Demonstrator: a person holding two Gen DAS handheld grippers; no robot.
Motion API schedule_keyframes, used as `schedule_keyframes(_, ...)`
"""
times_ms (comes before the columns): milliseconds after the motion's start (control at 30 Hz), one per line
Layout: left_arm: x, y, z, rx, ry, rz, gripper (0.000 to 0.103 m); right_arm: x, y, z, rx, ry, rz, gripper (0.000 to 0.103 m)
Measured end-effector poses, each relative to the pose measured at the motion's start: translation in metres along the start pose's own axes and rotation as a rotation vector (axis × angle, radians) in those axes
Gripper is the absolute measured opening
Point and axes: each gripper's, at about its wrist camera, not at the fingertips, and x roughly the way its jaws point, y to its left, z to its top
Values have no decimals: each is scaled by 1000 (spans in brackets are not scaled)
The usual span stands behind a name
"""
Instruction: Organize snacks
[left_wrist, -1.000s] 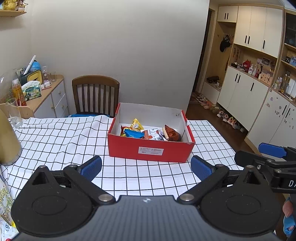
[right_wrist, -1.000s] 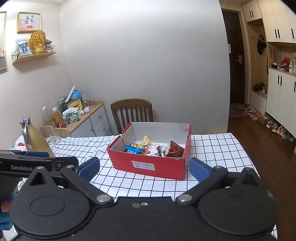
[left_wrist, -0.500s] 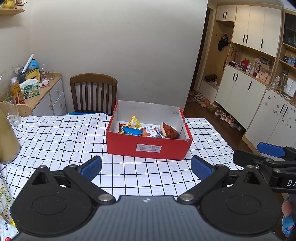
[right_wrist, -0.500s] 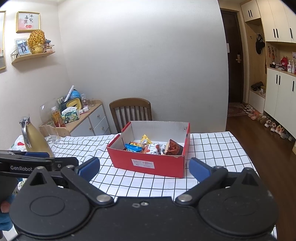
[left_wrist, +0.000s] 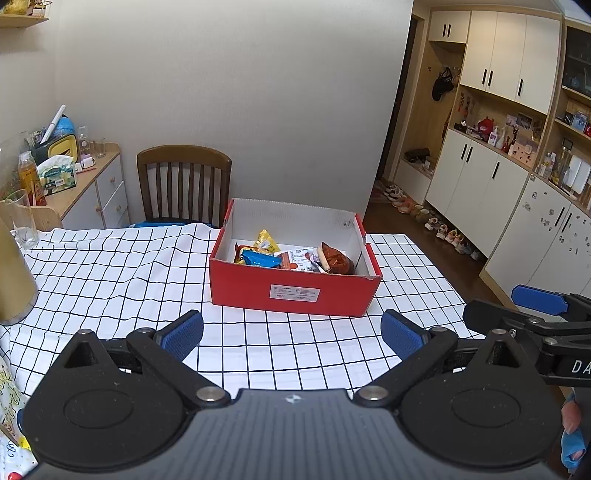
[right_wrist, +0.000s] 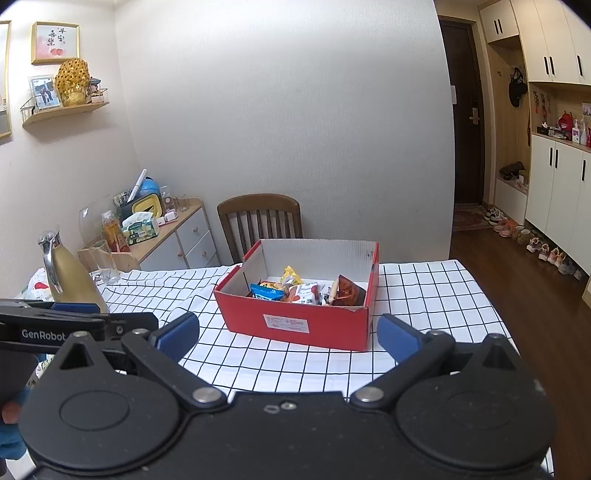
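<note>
Both grippers hung back from the table with nothing between their pads: the left gripper (left_wrist: 291, 334) had its jaws wide apart, and so did the right gripper (right_wrist: 288, 338). Held level and side by side like that, they looked parked, probably because the sorting was about done. The box (left_wrist: 295, 291) sat ahead of both sets of jaws, well apart from the pads and roughly centred in each gap, on the cloth (left_wrist: 110, 280). Its long axis ran across the jaws, the labelled long wall facing them and the open top upward. The snacks (left_wrist: 295, 256) lay heaped inside against the near wall, the brown packet (right_wrist: 347, 291) toward the right-hand pad's side
</note>
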Motion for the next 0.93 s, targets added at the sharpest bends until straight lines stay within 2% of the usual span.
schedule_keyframes(933, 0, 2, -1, -12, 6, -8, 103, 4, -1, -5, 23, 23, -8, 103)
